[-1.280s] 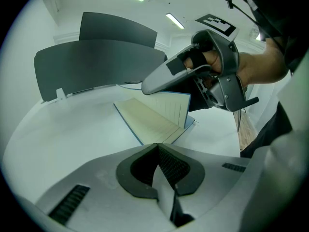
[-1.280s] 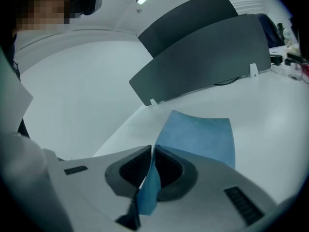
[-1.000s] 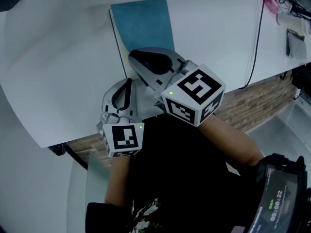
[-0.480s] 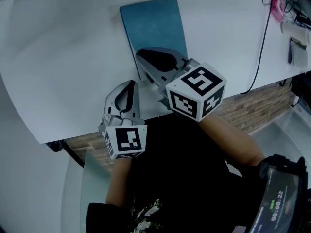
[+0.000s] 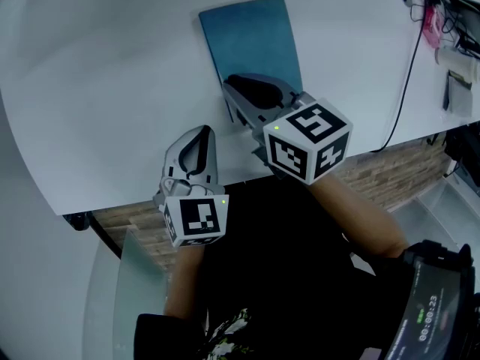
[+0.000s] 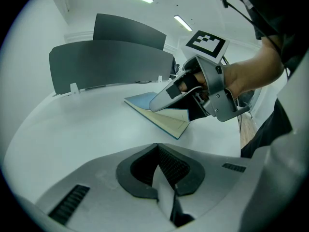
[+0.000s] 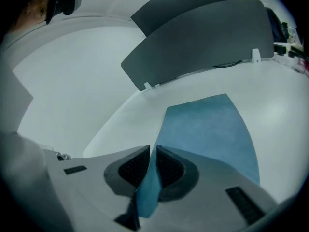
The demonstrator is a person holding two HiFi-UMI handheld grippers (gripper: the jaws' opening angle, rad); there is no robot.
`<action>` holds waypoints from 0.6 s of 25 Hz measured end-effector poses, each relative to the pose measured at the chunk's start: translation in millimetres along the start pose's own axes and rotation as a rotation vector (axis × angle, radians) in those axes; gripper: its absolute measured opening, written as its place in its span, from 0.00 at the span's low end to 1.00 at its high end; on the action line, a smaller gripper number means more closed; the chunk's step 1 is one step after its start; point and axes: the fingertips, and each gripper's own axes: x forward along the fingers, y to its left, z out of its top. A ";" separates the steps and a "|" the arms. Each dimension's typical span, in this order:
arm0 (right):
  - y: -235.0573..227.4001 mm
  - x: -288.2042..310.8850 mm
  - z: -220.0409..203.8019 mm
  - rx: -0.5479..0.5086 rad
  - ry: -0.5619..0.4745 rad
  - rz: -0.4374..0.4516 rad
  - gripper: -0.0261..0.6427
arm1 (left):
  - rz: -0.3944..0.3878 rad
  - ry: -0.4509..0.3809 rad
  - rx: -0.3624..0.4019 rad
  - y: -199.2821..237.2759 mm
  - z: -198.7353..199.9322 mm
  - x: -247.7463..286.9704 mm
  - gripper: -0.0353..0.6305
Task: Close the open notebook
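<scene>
A notebook (image 5: 251, 40) with a blue cover lies on the white table (image 5: 112, 88), almost closed. In the left gripper view the notebook's (image 6: 145, 100) near end is slightly raised, and cream pages show under the cover. My right gripper (image 5: 238, 88) is at that near end, shut on the cover's edge. A blue strip of cover fills the gap of the right gripper (image 7: 151, 149), whose jaws have just been opening a little. My left gripper (image 5: 199, 137) hovers near the table's front edge, left of the notebook. It is shut and holds nothing (image 6: 157, 146).
A black cable (image 5: 401, 58) runs across the table's right side, and small items (image 5: 431, 13) sit at the far right. Dark divider panels (image 6: 111, 64) stand along the back. The front edge drops to a wooden floor (image 5: 390, 156).
My right gripper has sunk a little with the cover, bringing it lower onto the pages. The left gripper has stayed about where it was.
</scene>
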 end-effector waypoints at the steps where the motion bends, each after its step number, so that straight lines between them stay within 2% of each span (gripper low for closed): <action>1: -1.4 0.0 -0.7 0.000 0.005 -0.003 0.17 | 0.003 -0.001 -0.003 -0.3 -0.3 0.0 0.06; 6: -7.4 2.6 -1.8 0.019 0.020 -0.016 0.17 | 0.017 -0.009 -0.019 0.0 -1.2 1.1 0.06; 11: -9.7 8.7 4.7 0.146 -0.004 0.008 0.17 | 0.034 -0.007 -0.030 3.9 -3.2 -1.0 0.06; 15: -9.9 12.4 6.3 0.150 -0.002 -0.001 0.17 | 0.047 -0.008 -0.036 8.2 -3.6 -2.6 0.06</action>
